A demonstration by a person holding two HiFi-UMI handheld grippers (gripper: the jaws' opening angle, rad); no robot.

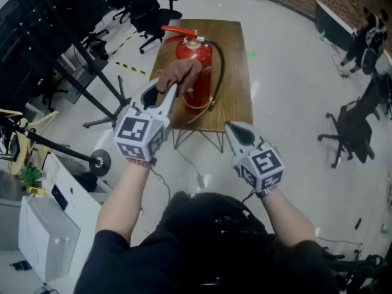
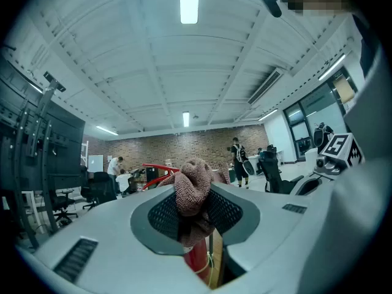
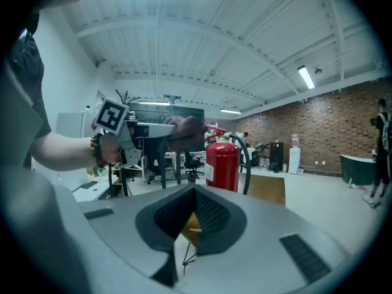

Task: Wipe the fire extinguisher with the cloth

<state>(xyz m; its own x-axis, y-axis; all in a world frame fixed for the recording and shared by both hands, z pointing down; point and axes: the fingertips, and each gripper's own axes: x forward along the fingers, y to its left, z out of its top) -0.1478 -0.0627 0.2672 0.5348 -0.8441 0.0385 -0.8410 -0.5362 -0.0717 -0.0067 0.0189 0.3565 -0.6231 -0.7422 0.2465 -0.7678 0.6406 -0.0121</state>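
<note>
One extinguisher [image 1: 197, 63]: red, upright on the bench, so its long axis runs straight up and down. A black hose [image 1: 219, 72] loops down its right side.
Bench [image 1: 236, 72]: brown wood. The extinguisher stands left of its middle.
Cloth [image 1: 179, 75]: brownish pink and bunched, at the extinguisher's upper left flank, below the red handle [image 1: 177, 30]. It looks to rest against the cylinder, but no view confirms contact.
Left gripper [image 1: 164, 94]: the nearer one. It points level at the extinguisher from the near left, and the cylinder lies straight ahead, just past the tips.
Left jaws: pinched on the cloth. A wad bulges out ahead of the tips, and the left gripper view shows the red body directly behind and below it.
Right gripper [image 1: 231, 127]: well apart from the extinguisher, back by the bench's near right edge and tipped slightly down. The extinguisher stands ahead of it, across the bench.
Right jaws: pressed together with nothing between them.
Coming move, as a judgement: the left gripper carries the wipe. With the cylinder upright, the stroke would likely run down or around the wall from the cloth's spot near the top. The right gripper is free to steady the extinguisher but would have to reach in first.
</note>
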